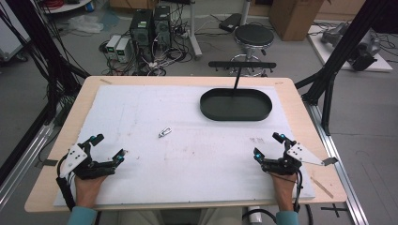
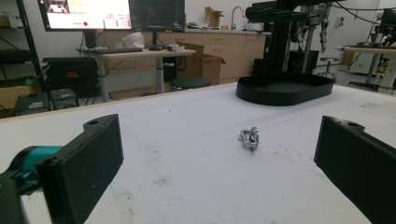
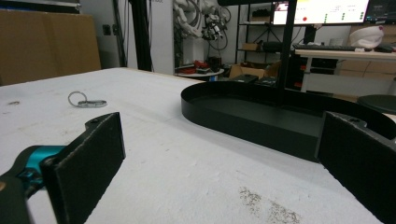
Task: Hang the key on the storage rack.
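Both grippers, left and right, rest fingers spread; small silver metal keyring clip lies mid-bench, near the black oval tray; we should straddle it squarely

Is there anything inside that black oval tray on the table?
The black oval tray looks empty: in the high view its whole floor shows bare and dark. In the right gripper view, the near wall hides part of the floor. The small metal clip lies outside it, on the white mat.
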Demonstrator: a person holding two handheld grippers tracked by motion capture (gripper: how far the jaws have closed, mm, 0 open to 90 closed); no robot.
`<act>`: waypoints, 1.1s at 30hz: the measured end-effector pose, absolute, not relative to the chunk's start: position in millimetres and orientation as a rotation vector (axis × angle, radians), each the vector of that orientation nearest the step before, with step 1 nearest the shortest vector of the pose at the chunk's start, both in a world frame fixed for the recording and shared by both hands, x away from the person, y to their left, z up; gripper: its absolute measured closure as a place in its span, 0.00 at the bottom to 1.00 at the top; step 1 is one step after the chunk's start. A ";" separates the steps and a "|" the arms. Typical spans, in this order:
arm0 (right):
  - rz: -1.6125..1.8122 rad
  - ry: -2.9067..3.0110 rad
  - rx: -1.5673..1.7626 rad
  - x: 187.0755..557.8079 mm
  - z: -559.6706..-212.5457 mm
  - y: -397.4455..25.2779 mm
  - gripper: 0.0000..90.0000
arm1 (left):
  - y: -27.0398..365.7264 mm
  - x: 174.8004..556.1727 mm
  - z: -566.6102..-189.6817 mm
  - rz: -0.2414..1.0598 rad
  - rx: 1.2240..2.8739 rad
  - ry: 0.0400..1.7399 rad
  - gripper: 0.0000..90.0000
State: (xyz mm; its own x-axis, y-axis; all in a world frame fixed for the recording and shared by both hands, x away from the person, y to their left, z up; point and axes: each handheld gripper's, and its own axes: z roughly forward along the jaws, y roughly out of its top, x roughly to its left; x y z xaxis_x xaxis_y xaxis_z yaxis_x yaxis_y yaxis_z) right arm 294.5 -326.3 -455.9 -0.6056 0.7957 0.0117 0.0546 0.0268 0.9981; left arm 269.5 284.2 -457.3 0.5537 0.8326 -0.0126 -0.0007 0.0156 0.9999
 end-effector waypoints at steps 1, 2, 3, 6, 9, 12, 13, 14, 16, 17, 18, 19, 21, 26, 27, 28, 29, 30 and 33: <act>1.635 1.729 0.871 294.1 -455.9 -325.9 0.01 | 284.1 269.8 -457.2 0.758 1.418 0.774 0.02; 1.633 1.732 0.865 294.0 -455.8 -325.7 0.01 | 284.0 269.9 -457.2 0.757 1.417 0.777 0.02; 1.633 1.730 0.864 293.9 -455.8 -325.6 0.01 | 284.1 269.8 -457.2 0.757 1.418 0.774 0.02; 1.631 1.729 0.864 293.9 -455.8 -325.6 0.01 | 284.0 269.4 -457.1 0.759 1.425 0.769 0.02; 1.633 1.719 0.864 294.0 -456.0 -326.2 0.01 | 283.5 268.0 -457.4 0.773 1.414 0.762 0.02; 1.630 1.716 0.865 293.4 -456.0 -325.7 0.01 | 284.0 268.5 -457.5 0.770 1.407 0.768 0.02; 1.631 1.716 0.866 293.4 -456.0 -325.6 0.01 | 283.9 268.4 -457.5 0.769 1.407 0.766 0.02; 1.629 1.717 0.864 293.4 -456.0 -325.7 0.01 | 283.8 268.4 -457.4 0.770 1.409 0.766 0.02; 1.629 1.718 0.869 293.2 -456.1 -325.4 0.01 | 284.0 268.4 -457.4 0.766 1.409 0.764 0.02; 1.626 1.723 0.868 292.8 -456.0 -325.3 0.01 | 284.5 268.5 -457.4 0.762 1.408 0.762 0.02; 1.626 1.723 0.868 292.8 -456.0 -325.3 0.01 | 285.0 268.8 -457.3 0.752 1.405 0.767 0.02; 1.626 1.721 0.869 293.0 -456.0 -325.3 0.01 | 286.3 270.1 -456.9 0.737 1.407 0.772 0.02; 1.626 1.721 0.871 292.9 -456.0 -325.3 0.01 | 287.2 271.7 -456.0 0.721 1.412 0.786 0.02; 1.630 1.716 0.867 293.4 -456.0 -325.6 0.01 | 290.5 274.8 -448.5 0.693 1.423 0.785 0.02; 1.631 1.716 0.868 293.5 -456.0 -325.6 0.01 | 292.8 277.6 -442.4 0.658 1.427 0.786 0.02; 1.631 1.716 0.868 293.5 -456.0 -325.6 0.01 | 292.8 277.6 -442.4 0.658 1.427 0.786 0.02; 1.629 1.715 0.865 293.7 -456.0 -325.9 0.01 | 293.4 279.0 -438.9 0.652 1.434 0.785 0.02; 1.630 1.715 0.866 293.7 -456.0 -325.9 0.01 | 294.1 280.5 -435.2 0.654 1.448 0.779 0.02; 1.631 1.714 0.866 293.8 -456.0 -325.9 0.01 | 295.2 286.3 -422.8 0.662 1.490 0.767 0.02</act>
State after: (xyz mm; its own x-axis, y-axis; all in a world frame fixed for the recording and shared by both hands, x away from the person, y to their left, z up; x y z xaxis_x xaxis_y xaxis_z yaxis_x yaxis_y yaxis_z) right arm 293.8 -325.9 -456.0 -0.5986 0.8010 0.0068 0.0465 0.0262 0.9986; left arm 286.3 295.2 -422.8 0.6117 0.7900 -0.0413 0.0749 -0.0058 0.9972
